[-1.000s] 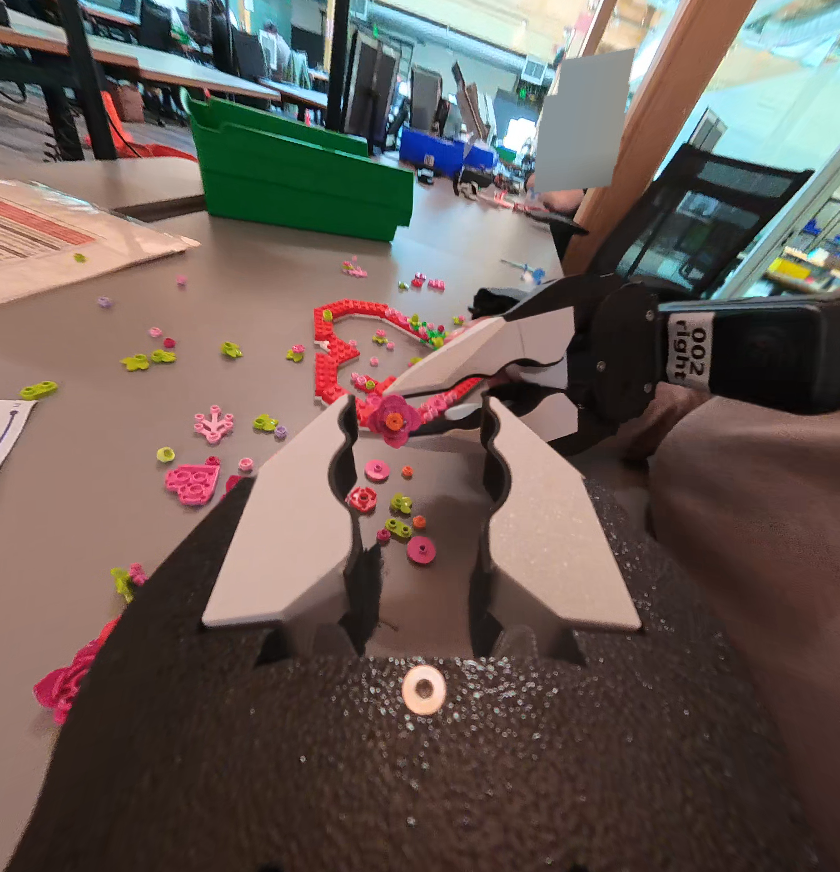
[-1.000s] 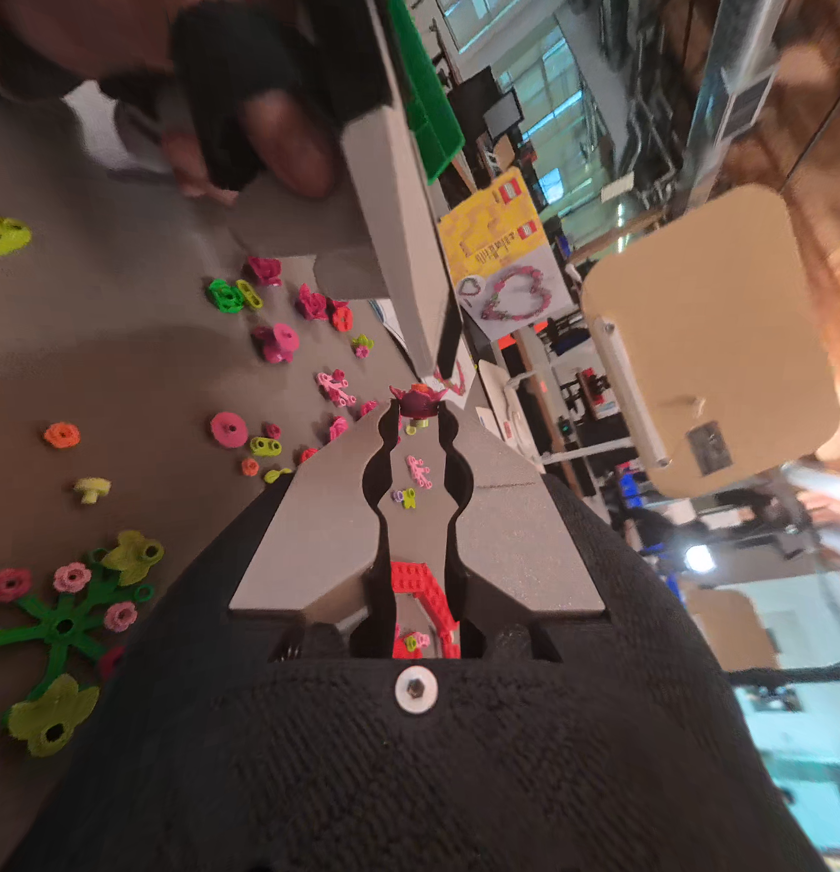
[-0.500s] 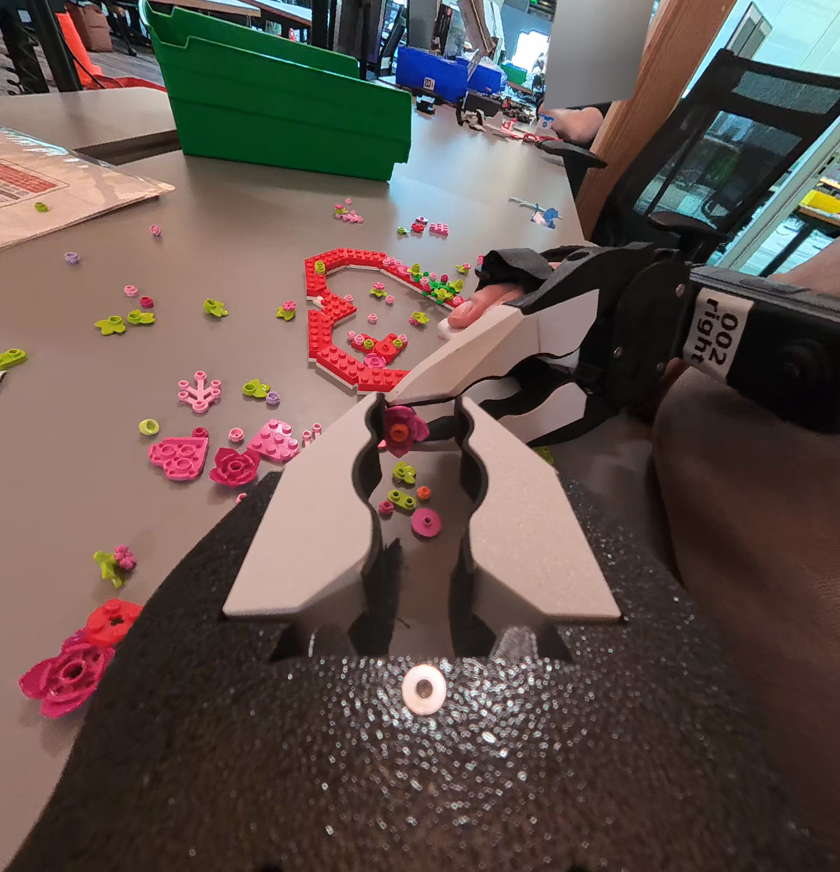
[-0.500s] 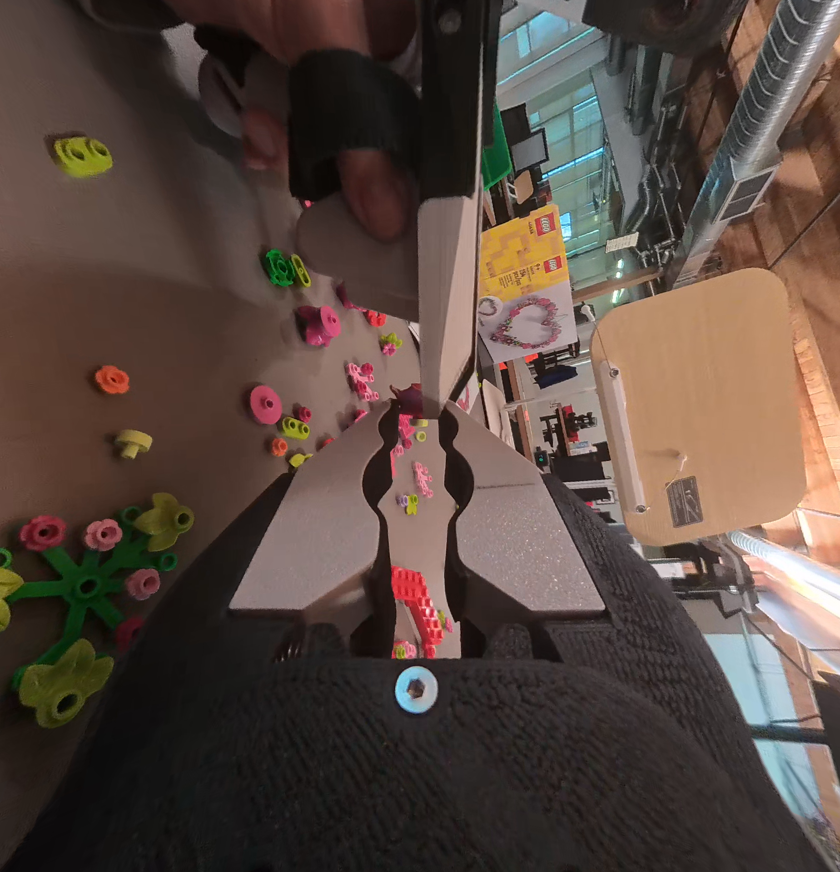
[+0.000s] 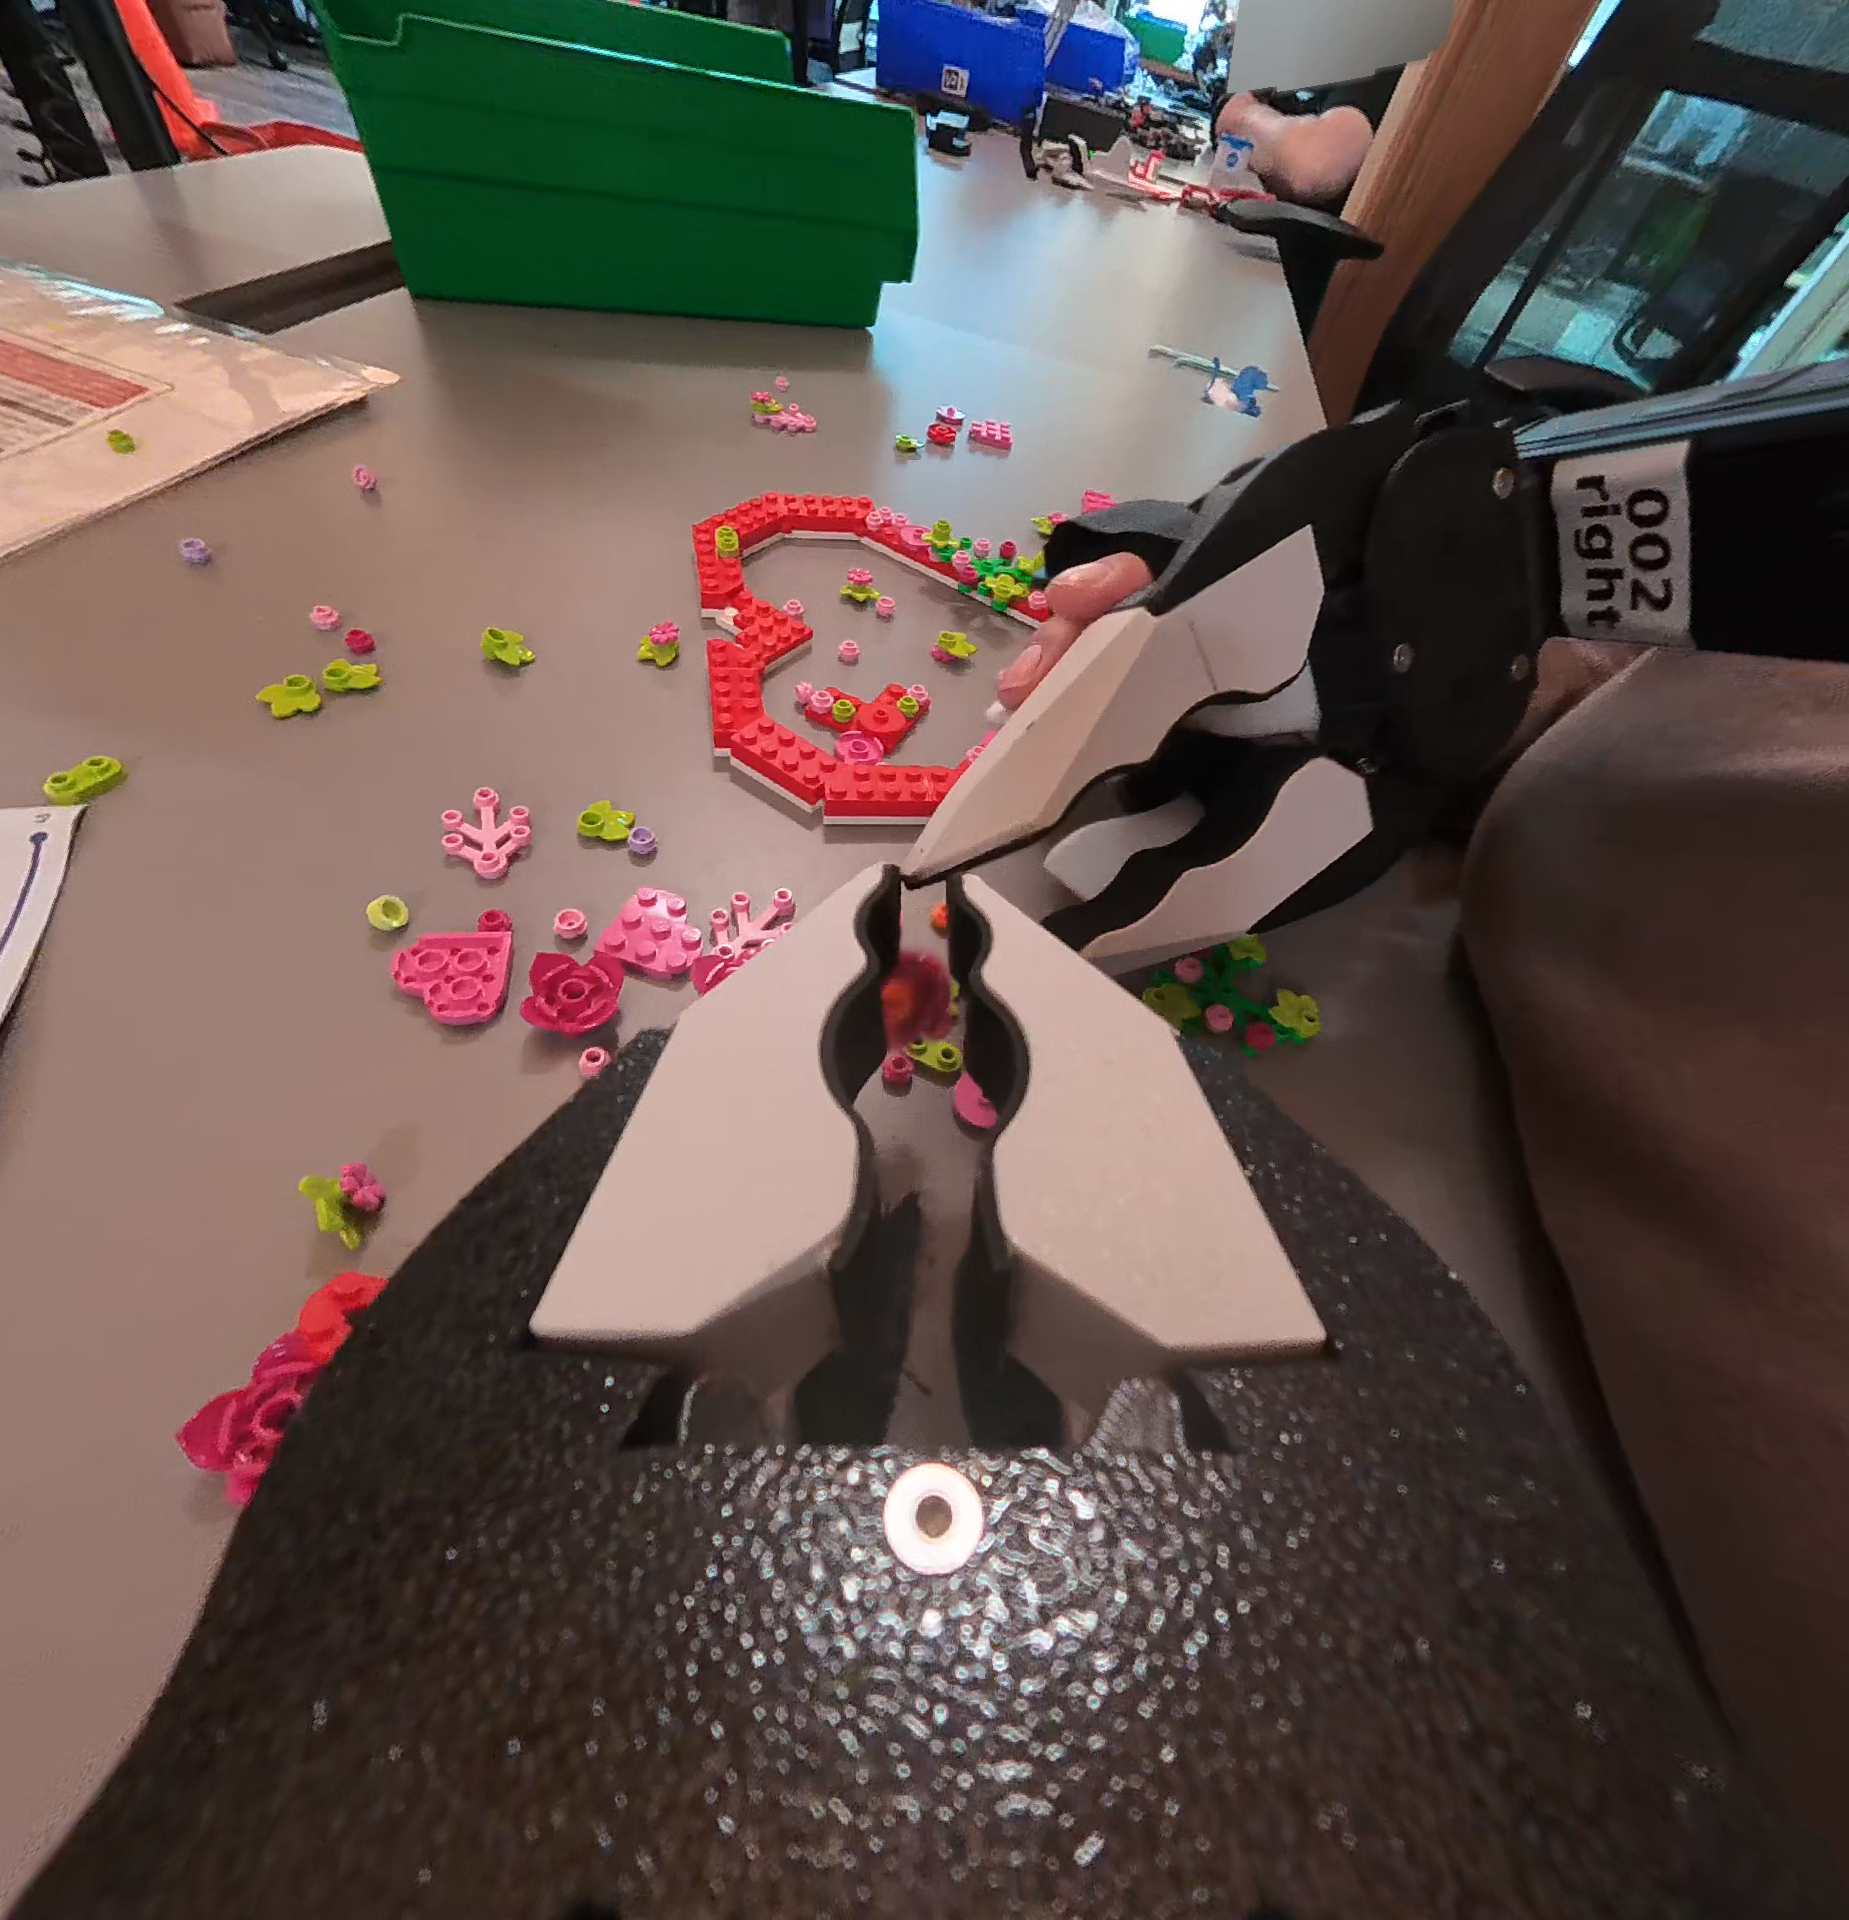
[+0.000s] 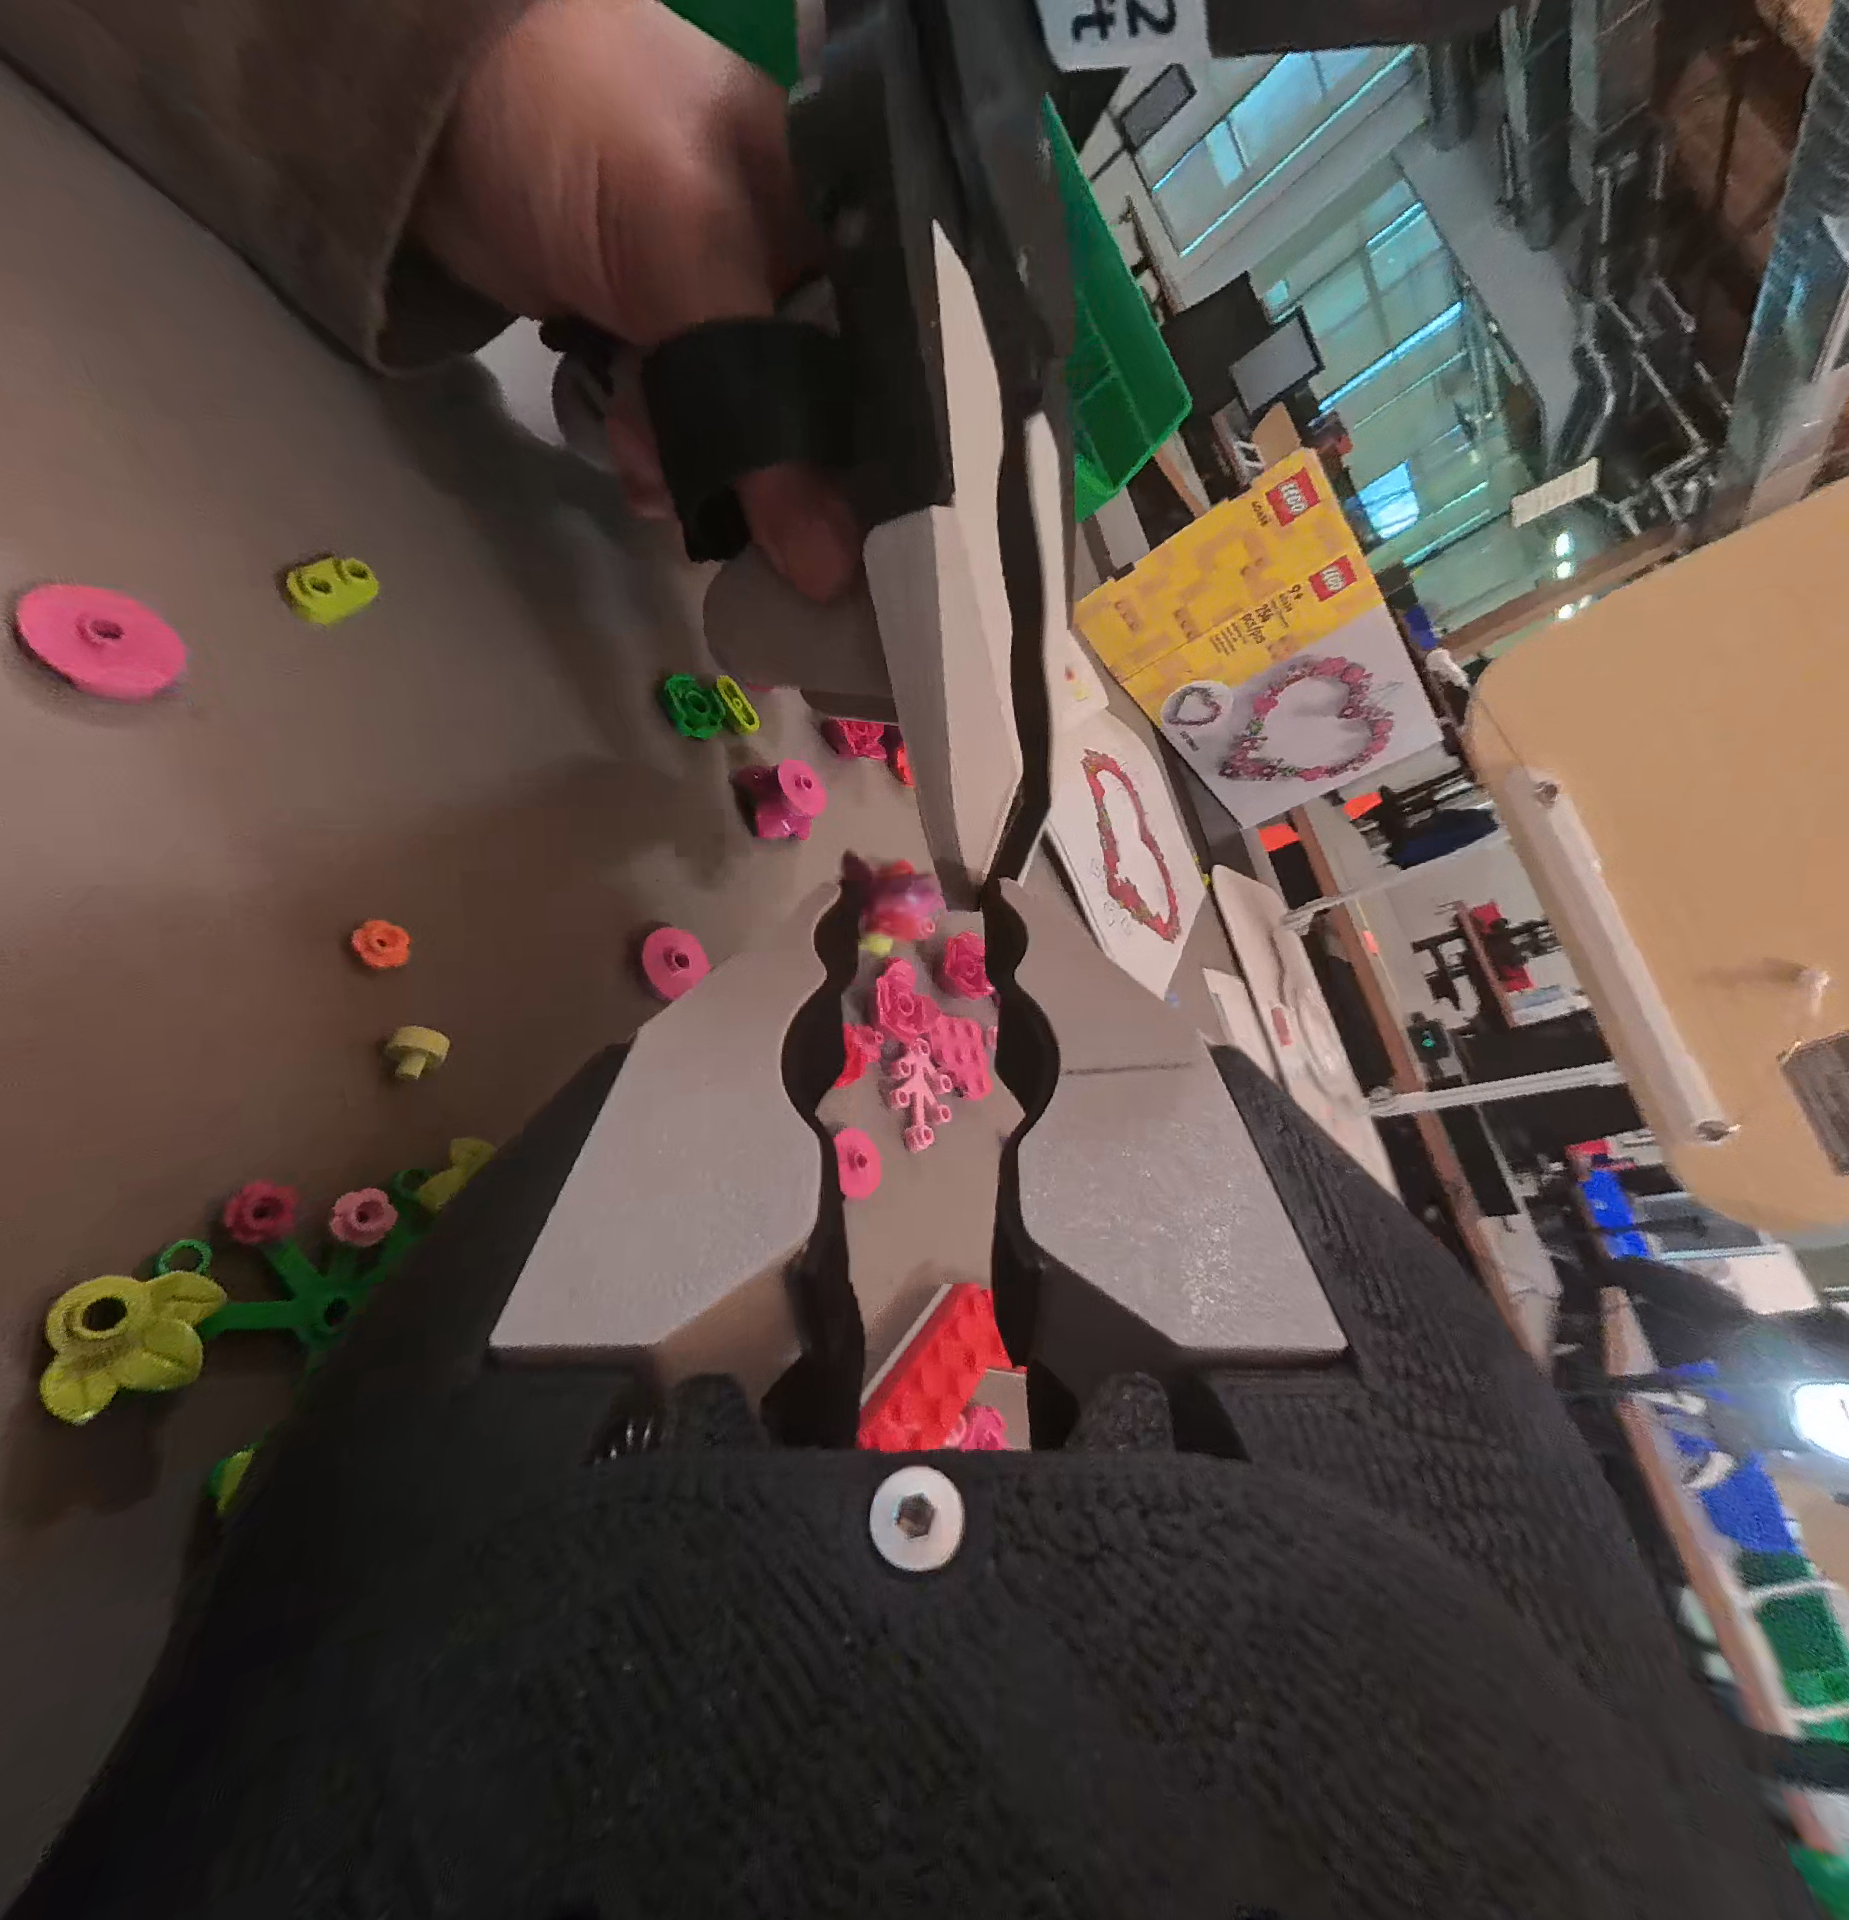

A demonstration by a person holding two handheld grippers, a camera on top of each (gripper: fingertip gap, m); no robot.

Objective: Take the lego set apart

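The red heart-shaped lego frame [image 5: 764, 717] lies on the grey table, with a few small flowers still on it; part of it shows in the right wrist view [image 6: 941, 1371]. My left gripper [image 5: 920, 888] is nearly shut, with only a narrow slit at the tips. My right gripper [image 6: 915, 904] comes in from the right [image 5: 993, 904], and its upper fingertip touches the left tips. Its jaws stand apart. A blurred magenta flower [image 6: 894, 899] sits in that gap by one fingertip and does not span both. It also shows below the left tips [image 5: 915, 997].
Loose pink, magenta and lime pieces [image 5: 452, 966] lie scattered around. A green stem with flowers [image 6: 296, 1299] lies close by. Green bins [image 5: 639, 208] stand at the back and papers [image 5: 99, 416] at the left. A yellow box [image 6: 1242, 634] and a chair [image 5: 1626, 208] are nearby. Both grippers' tips are close together, under 4 cm apart.
The left jaws have closed to a slit. The right jaws have spread a little. The flower has left the left tips and now shows blurred and lower.
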